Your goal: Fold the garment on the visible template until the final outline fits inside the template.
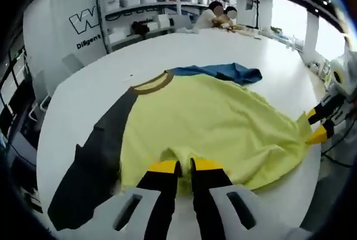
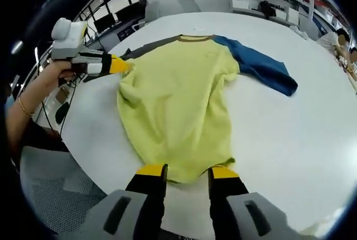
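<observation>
A yellow shirt (image 1: 212, 123) with a brown collar (image 1: 152, 84) lies spread on the white table (image 1: 100, 84). Its dark grey sleeve (image 1: 97, 150) stretches along the left, and its blue sleeve (image 1: 223, 72) lies at the far side. My left gripper (image 1: 185, 166) is shut on the shirt's bunched near edge; the right gripper view shows the left gripper (image 2: 124, 65) pinching the shirt (image 2: 178, 100) at its side. My right gripper (image 2: 187, 171) stands open with the hem (image 2: 184, 177) between its fingers. The right gripper (image 1: 316, 125) also appears at the shirt's right corner.
The table edge (image 2: 100, 162) curves close to both grippers. A person's hand (image 2: 53, 70) holds the left gripper. Shelves with bins (image 1: 139, 5) stand behind the table, and people (image 1: 217, 14) sit at its far end. Bare tabletop (image 2: 290, 139) spreads right of the shirt.
</observation>
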